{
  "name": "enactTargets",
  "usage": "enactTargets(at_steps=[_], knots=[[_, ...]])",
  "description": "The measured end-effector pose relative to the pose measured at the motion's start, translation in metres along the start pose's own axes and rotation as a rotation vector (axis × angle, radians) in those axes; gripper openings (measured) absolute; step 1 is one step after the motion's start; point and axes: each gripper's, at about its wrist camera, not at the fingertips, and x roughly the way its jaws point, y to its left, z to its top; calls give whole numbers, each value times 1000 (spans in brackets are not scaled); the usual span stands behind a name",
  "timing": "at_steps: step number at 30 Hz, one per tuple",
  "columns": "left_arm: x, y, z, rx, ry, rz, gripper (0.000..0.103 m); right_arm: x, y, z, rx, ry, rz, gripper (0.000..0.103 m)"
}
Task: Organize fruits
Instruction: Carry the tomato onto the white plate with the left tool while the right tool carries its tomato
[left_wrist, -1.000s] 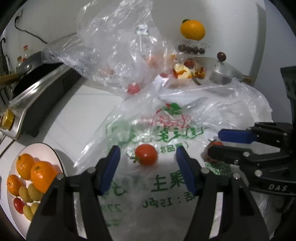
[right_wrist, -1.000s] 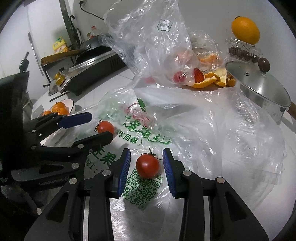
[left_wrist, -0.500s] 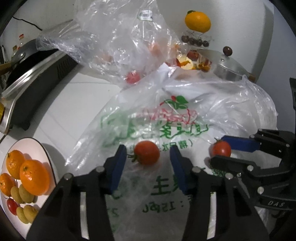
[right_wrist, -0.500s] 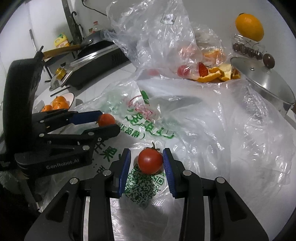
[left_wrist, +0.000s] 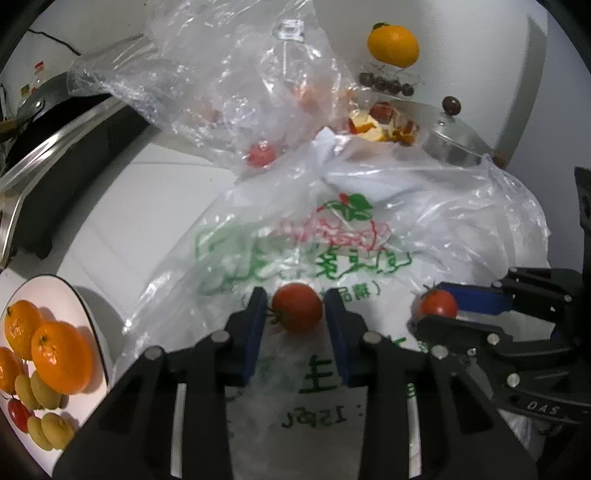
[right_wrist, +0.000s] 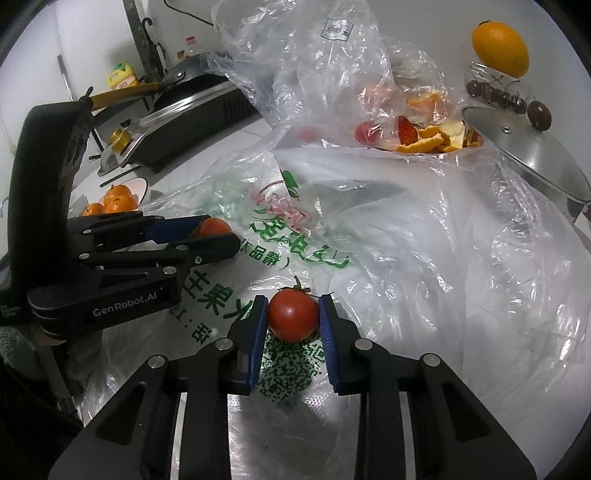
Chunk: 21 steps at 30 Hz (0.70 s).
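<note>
I had a cherry tomato in front of each gripper, both lying on the flattened printed plastic bag (left_wrist: 303, 236). In the left wrist view, the left gripper (left_wrist: 295, 314) sat low in the middle of the frame, its jaws closing around the left tomato (left_wrist: 297, 312); the pad on the right seemed to touch it, while a thin gap showed at the other. In the right wrist view, the right gripper (right_wrist: 293, 319) was clamped narrow on the right tomato (right_wrist: 293, 319), both blue pads pressed to its sides.

The white plate (left_wrist: 86, 314) of tangerines and small green fruit waited at the lower left of the left view, and I judged it the place for both tomatoes.

My worries: soft skins could split under too hard a squeeze; the slick bag might get pinched and lift with a tomato; and the left tomato could roll free if I raised it before both pads seated.
</note>
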Motion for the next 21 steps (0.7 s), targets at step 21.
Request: enactTargets(at_steps=[21], knots=[[1,-13,-3,77,21,2,27,-12,1,-2,-3,-40,-7,29]])
